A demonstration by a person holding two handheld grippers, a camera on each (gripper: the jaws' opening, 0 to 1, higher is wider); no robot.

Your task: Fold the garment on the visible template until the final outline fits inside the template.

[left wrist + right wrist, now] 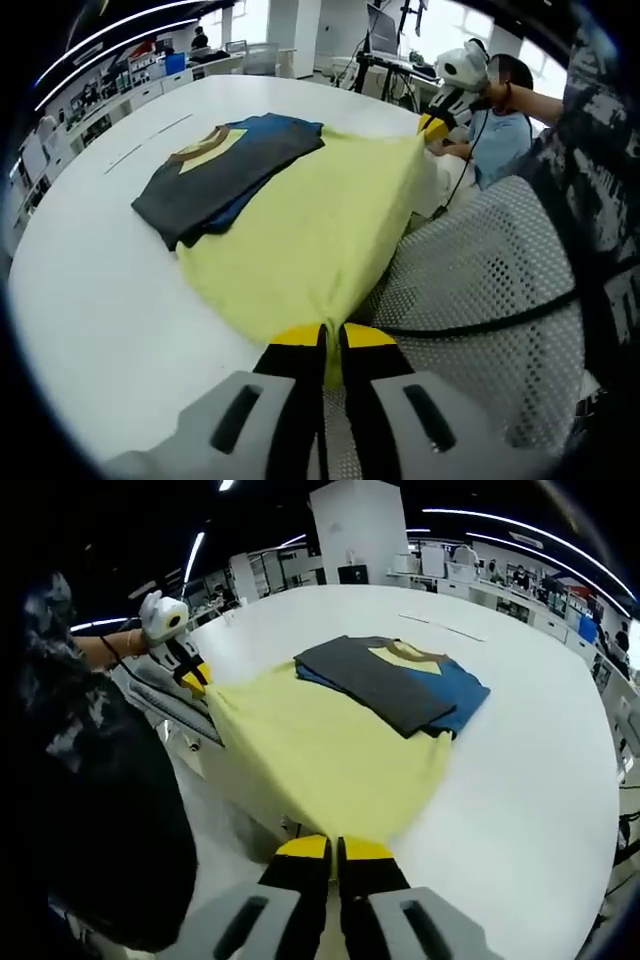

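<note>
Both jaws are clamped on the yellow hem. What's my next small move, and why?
Probably carry both corners forward together, folding the pale yellow cloth garment over towards its dark grey and blue folded part. The left gripper and right gripper each pinch a corner at the near edge of the white table, with the yellow panel spread flat between them.

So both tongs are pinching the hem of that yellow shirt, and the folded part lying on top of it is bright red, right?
Not red. In the right gripper view the folded part is dark grey over blue. Both tongs, right and left, do pinch the yellow shirt.
</note>
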